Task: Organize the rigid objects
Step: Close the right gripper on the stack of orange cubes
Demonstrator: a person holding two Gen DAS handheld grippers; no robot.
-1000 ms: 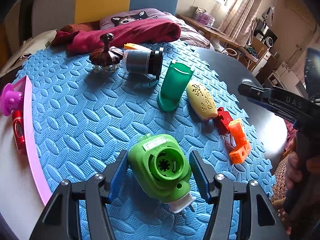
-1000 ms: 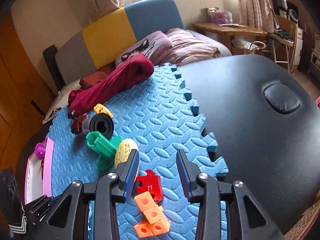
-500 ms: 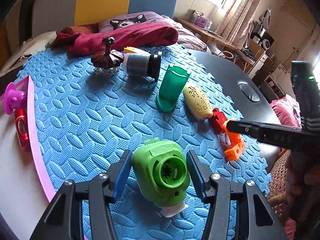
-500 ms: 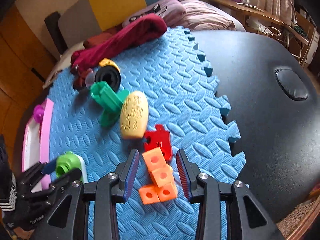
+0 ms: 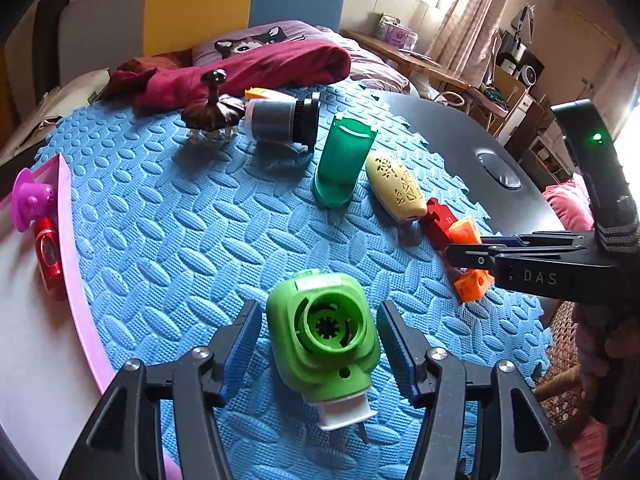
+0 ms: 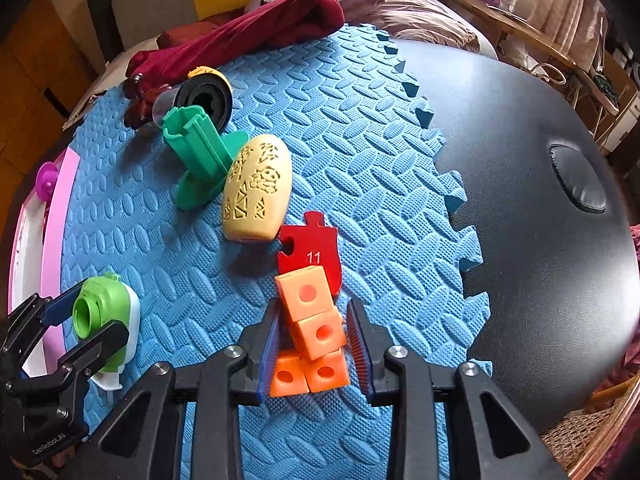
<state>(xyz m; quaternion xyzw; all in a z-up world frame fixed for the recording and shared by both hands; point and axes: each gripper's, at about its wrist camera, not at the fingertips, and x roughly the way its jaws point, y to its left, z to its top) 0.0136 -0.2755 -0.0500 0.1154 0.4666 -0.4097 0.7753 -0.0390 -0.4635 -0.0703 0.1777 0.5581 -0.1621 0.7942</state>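
Right gripper (image 6: 312, 344), lower than before, has just been closing around the orange blocks (image 6: 310, 332); their row points toward the mat's (image 6: 360, 128) far edge. Left gripper (image 5: 318, 344) stands apart beside the green plug (image 5: 324, 336).

Maroon cloth (image 5: 256, 68) bunched at blue foam mat's (image 5: 168, 216) far edge; cat-print pillow (image 5: 256, 38) behind; black padded table (image 6: 532, 200)

Left gripper (image 5: 318, 346) angled steeply down, fingers (image 5: 240, 344) standing apart on either side of the green plug-in device (image 5: 324, 340), a gap showing at each pad — no contact visible. Right gripper (image 6: 314, 346) pitched nearly straight down, jaws just closing, pads against the orange block cluster (image 6: 312, 332) — hand (image 5: 608, 360) gripping its handle.
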